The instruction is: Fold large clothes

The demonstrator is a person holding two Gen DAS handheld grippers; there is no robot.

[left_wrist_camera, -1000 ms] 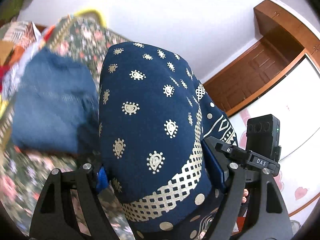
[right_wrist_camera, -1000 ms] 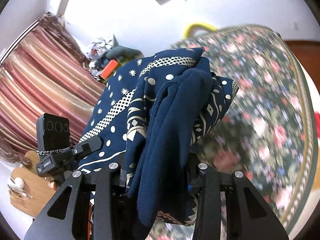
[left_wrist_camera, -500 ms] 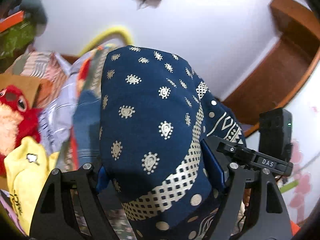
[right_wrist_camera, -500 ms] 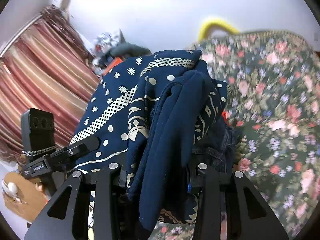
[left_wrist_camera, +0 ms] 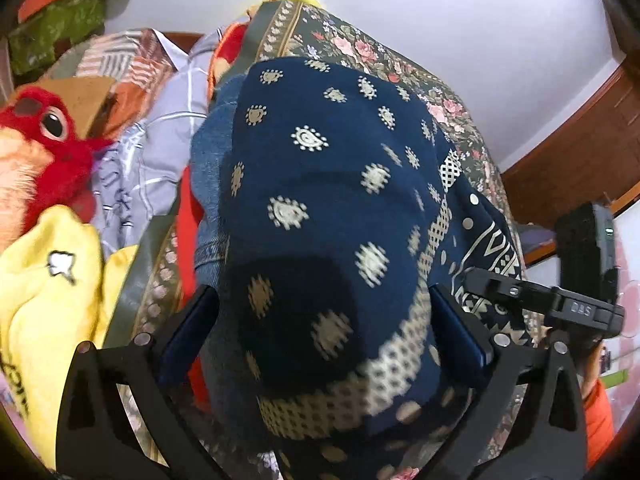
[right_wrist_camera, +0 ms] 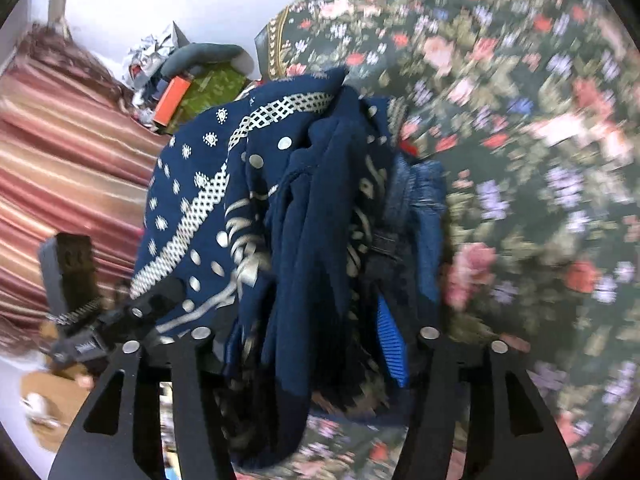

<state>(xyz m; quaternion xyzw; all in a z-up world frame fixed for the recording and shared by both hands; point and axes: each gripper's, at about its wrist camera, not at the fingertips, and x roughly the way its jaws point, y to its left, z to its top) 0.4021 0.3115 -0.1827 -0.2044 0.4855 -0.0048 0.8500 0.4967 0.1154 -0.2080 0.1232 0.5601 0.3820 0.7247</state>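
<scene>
A folded navy garment with a gold paisley and lattice print (left_wrist_camera: 332, 216) fills the left wrist view. My left gripper (left_wrist_camera: 324, 344) is shut on it, jaws spread around the thick bundle. In the right wrist view the same garment (right_wrist_camera: 304, 216) hangs bunched between the fingers of my right gripper (right_wrist_camera: 316, 344), which is shut on it. Folded blue denim (left_wrist_camera: 208, 168) lies under the bundle on the dark floral bedspread (right_wrist_camera: 540, 140). My right gripper also shows at the right of the left wrist view (left_wrist_camera: 560, 304).
A red plush toy (left_wrist_camera: 44, 136), a yellow cloth (left_wrist_camera: 44, 300) and a pale checked cloth (left_wrist_camera: 160, 144) lie left of the denim. A green box with an orange item (right_wrist_camera: 200, 88) sits by the striped pink curtain (right_wrist_camera: 68, 168). A wooden door (left_wrist_camera: 580, 144) stands at the right.
Both grippers have carried the navy bundle down towards the bed and over the folded denim. The views have tilted from the wall down to the bedspread.
</scene>
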